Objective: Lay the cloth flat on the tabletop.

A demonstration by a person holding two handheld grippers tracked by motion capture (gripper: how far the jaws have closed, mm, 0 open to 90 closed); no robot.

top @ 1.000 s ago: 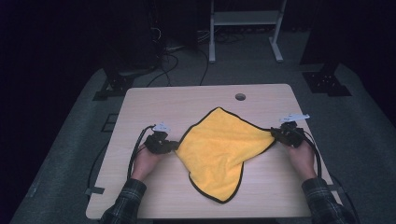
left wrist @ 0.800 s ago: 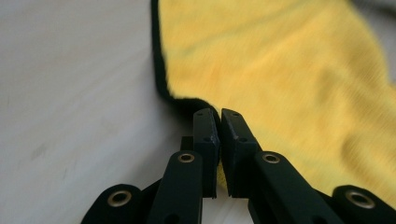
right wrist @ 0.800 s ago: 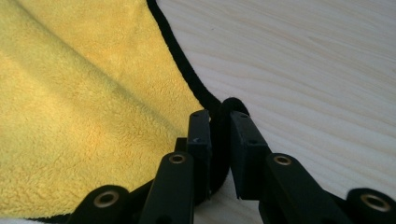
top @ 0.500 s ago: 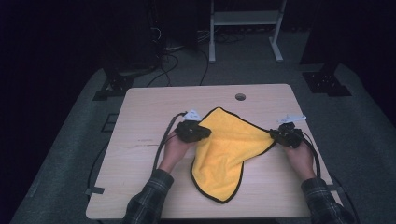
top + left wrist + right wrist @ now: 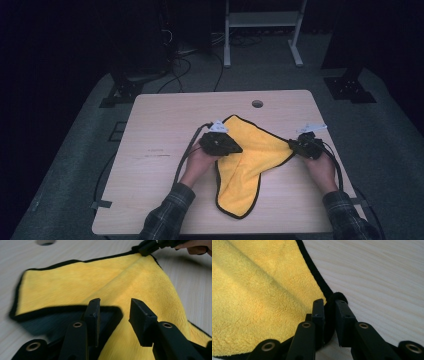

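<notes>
The yellow cloth [image 5: 250,160] is lying across the middle of the table [image 5: 160,115], taking up the span between the left gripper [image 5: 235,148] and the right gripper [image 5: 295,145]. Bare wood is lying open to the left of the left gripper and along the far edge, where only a small round hole [image 5: 257,103] is sitting. A black cable [image 5: 186,150] is trailing beside the left forearm.
</notes>
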